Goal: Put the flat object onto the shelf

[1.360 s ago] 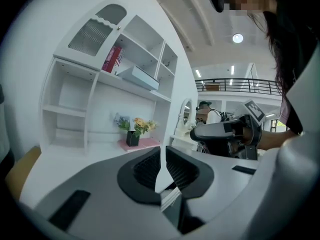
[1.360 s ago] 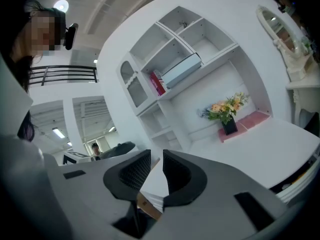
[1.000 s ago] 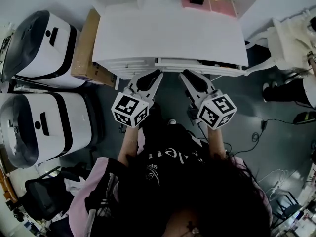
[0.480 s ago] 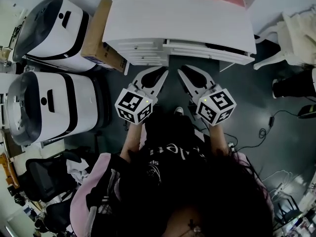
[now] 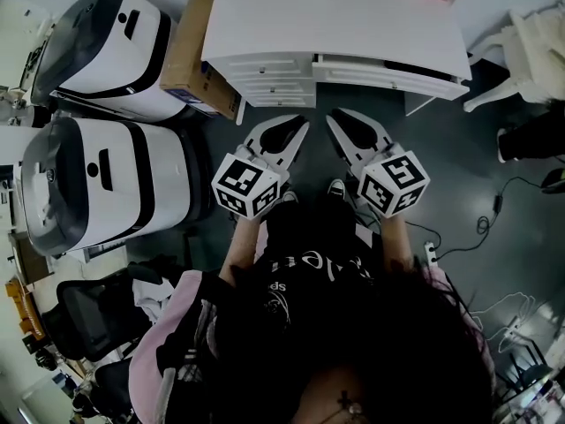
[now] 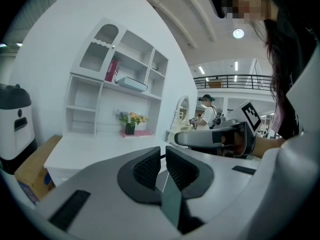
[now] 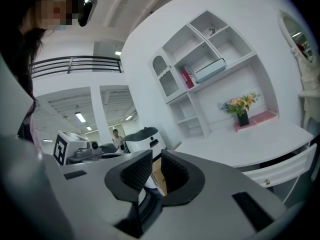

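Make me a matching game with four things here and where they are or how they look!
Things:
1 cardboard box
2 flower pot
3 red book
4 left tool

Matches:
A upright on a shelf
B shut, holding nothing
C beside the desk
D on the pink mat

Pairs: 1-C, 2-D, 3-A, 4-B

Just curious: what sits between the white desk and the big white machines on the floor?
A brown cardboard box, seen in the head view.
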### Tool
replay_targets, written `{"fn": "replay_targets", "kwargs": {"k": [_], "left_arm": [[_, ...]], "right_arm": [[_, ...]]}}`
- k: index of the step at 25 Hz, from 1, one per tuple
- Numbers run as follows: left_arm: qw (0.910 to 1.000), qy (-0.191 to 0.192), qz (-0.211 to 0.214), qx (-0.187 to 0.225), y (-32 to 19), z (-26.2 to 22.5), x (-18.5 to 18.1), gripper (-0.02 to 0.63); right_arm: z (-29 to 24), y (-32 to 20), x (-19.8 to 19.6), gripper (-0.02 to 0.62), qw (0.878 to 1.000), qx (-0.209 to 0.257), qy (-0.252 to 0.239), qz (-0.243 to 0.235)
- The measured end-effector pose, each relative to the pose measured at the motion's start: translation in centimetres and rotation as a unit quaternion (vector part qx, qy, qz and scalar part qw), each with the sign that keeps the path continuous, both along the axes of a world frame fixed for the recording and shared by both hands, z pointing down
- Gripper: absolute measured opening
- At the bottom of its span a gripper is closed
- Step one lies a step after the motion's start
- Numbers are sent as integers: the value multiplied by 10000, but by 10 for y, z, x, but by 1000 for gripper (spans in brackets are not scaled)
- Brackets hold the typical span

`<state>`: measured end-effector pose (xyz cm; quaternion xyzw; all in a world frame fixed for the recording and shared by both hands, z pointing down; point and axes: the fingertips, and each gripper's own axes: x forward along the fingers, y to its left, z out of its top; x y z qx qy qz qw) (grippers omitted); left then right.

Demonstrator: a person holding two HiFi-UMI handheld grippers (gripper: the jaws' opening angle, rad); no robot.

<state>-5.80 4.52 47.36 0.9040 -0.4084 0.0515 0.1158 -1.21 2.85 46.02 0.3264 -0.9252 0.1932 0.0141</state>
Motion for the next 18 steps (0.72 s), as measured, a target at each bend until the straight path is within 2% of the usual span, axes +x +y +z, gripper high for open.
{"fn": "replay_targets", "kwargs": {"k": [9, 18], "left_arm": [[9998, 50, 129, 159, 35, -10, -51, 43], [9997, 143, 160, 119, 62, -2, -83, 43]], "right_arm": [[-7, 43, -59, 78, 9999, 89, 62, 30], [5, 72, -90, 75, 9999, -10, 148, 82]]}}
